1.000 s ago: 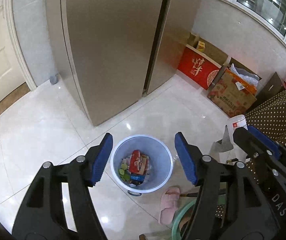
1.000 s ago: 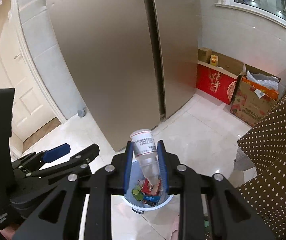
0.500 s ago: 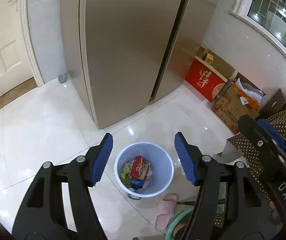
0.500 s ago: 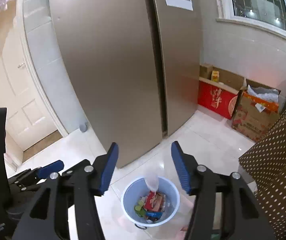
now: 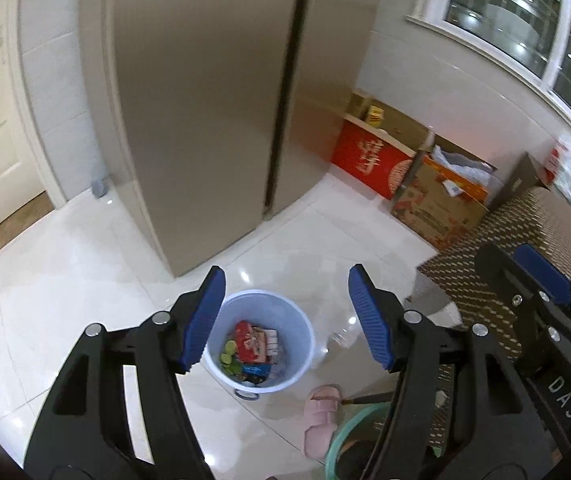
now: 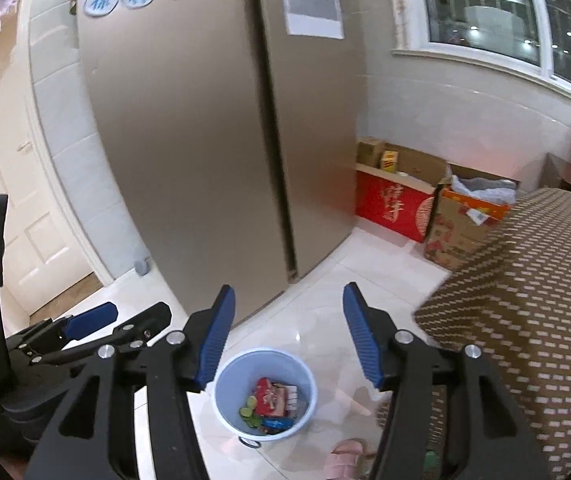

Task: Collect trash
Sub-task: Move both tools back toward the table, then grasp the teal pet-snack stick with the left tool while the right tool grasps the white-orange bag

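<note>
Your right gripper (image 6: 285,336) has just been opening — nothing between its jaws; your left gripper (image 5: 287,318) gapes empty above the blue trash bin (image 5: 305,336).

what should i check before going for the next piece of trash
1. Right tool empty: ok, its jaws have just been opening and nothing is between them.
2. Left tool empty: ok, open.
3. Bin upright with room left: ok.
4. All trash inside the bin: cannot tell; a clear bottle-like shape shows on the floor just right of it.
5. Pink slipper out of the bin's way: ok, beside it.
</note>
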The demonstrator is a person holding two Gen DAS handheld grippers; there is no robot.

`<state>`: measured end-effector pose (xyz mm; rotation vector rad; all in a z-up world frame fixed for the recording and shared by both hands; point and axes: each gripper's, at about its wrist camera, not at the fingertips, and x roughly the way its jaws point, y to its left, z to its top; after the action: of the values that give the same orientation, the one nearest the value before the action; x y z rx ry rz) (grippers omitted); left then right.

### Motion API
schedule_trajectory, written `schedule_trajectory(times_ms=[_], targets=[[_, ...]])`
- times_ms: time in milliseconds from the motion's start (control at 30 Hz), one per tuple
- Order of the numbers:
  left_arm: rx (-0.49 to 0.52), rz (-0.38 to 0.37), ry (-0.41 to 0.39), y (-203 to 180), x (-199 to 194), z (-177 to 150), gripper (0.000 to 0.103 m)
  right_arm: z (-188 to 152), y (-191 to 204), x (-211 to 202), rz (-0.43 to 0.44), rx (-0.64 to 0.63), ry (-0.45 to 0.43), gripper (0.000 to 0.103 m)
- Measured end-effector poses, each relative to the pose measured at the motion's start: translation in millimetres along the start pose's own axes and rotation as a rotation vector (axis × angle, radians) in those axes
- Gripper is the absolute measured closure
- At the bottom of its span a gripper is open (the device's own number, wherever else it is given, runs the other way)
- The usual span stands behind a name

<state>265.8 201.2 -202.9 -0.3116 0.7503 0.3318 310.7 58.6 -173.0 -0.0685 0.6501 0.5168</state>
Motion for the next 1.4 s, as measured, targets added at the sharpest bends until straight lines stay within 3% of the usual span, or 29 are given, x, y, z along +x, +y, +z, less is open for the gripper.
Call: schedule_trajectory(times_ms=[400, 767, 1033, 1167, 1400], targets=[[0.212, -0.184, -0.022, -134, -44, -10, 0.039, -10, -118, -109, -0.213, 0.134, -0.129, 0.042], [0.481, -0.369, -0.017, -304, -79, -47, 0.039, -55, -252, -210, -0.497, 0.249, -0.181, 0.037], [0.67, -0.365, -0.029, -391, -83, -86, 0.039, -93, -333, -251, -0.628, 0.384, -0.159, 0.033], [0.759, -0.327, -0.031, -421, -77, -96, 0.039, -96, -357, -254, -0.634, 0.429, -0.151, 0.032], [0.785, -0.333, 0.046, -450, -57, -98, 0.039, -100, -382, -248, -0.619, 0.467, -0.119, 0.029]])
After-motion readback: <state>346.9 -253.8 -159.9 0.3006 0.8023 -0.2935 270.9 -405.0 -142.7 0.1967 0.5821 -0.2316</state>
